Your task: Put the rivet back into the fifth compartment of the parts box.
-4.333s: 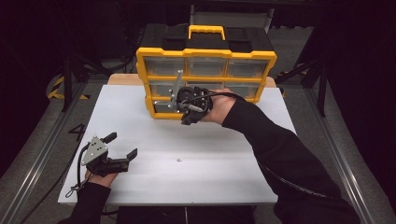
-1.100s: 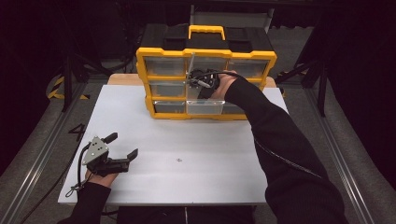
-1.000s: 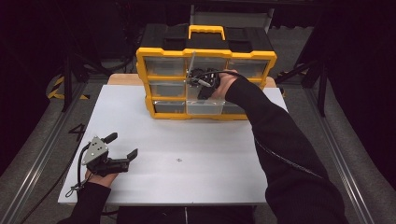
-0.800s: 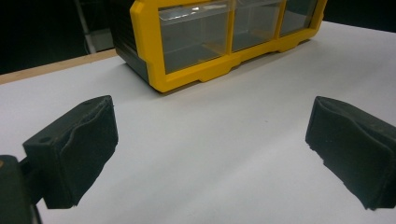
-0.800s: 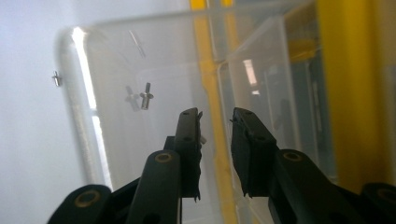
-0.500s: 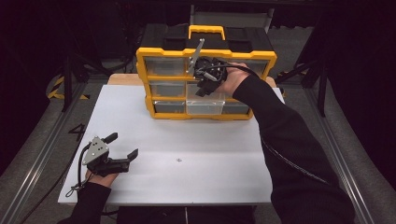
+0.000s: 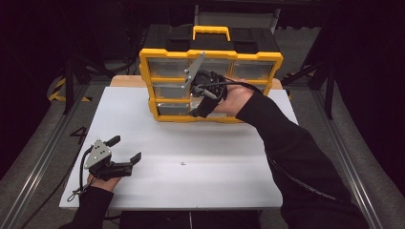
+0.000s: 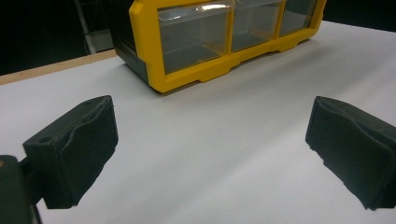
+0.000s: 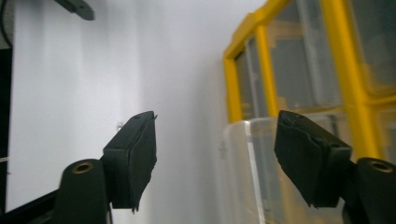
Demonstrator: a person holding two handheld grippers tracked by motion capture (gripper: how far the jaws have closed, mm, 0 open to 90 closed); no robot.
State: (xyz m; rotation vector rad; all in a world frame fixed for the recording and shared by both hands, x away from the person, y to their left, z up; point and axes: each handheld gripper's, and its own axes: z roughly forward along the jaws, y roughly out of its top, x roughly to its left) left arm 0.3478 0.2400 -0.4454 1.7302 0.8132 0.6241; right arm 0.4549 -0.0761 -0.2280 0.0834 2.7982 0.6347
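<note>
- The left gripper (image 7: 125,150) is lying on the white table (image 7: 205,191), well to the left of and nearer the person than the yellow drawer cabinet (image 7: 210,67), which is sitting at the table's far edge.
- Its jaws are standing wide apart with nothing between them; in the left gripper view (image 8: 210,154) they are framing bare table, and the cabinet's (image 8: 187,79) bottom corner is showing beyond them.
- A tiny speck (image 7: 182,163) is lying on the table in front of the cabinet, well apart from both grippers.
- The right gripper (image 7: 200,98) is hovering in front of the cabinet's middle column of drawers.
- Its jaws have just been opening and are now gaping empty.
- In the right gripper view (image 9: 215,154), a clear drawer (image 9: 252,158) is sticking out of the cabinet's (image 9: 261,60) front, its rim showing between the jaws without touching the pads.
</note>
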